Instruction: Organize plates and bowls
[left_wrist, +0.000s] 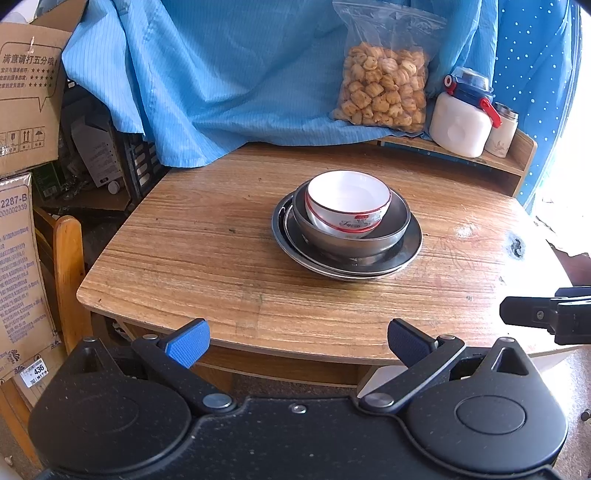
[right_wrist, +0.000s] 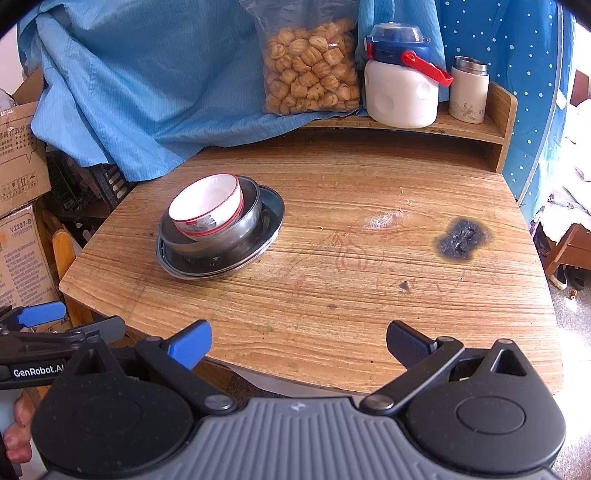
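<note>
White bowl (left_wrist: 347, 203) with red bands, steel bowl (left_wrist: 391, 229), blue cloth (left_wrist: 221, 74), wood-grain table (left_wrist: 221, 266), blue pads (left_wrist: 188, 343).

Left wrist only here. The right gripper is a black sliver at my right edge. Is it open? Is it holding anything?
Observer: The right gripper is open and empty, at the near edge of the table.
Operator: Where's the stack from its side?
Observer: Ahead and to its left: white bowl in the metal bowl, on the metal plates.
Operator: Anything of my gripper's outside visible?
Observer: A hand grips the handle of the left gripper.
</note>
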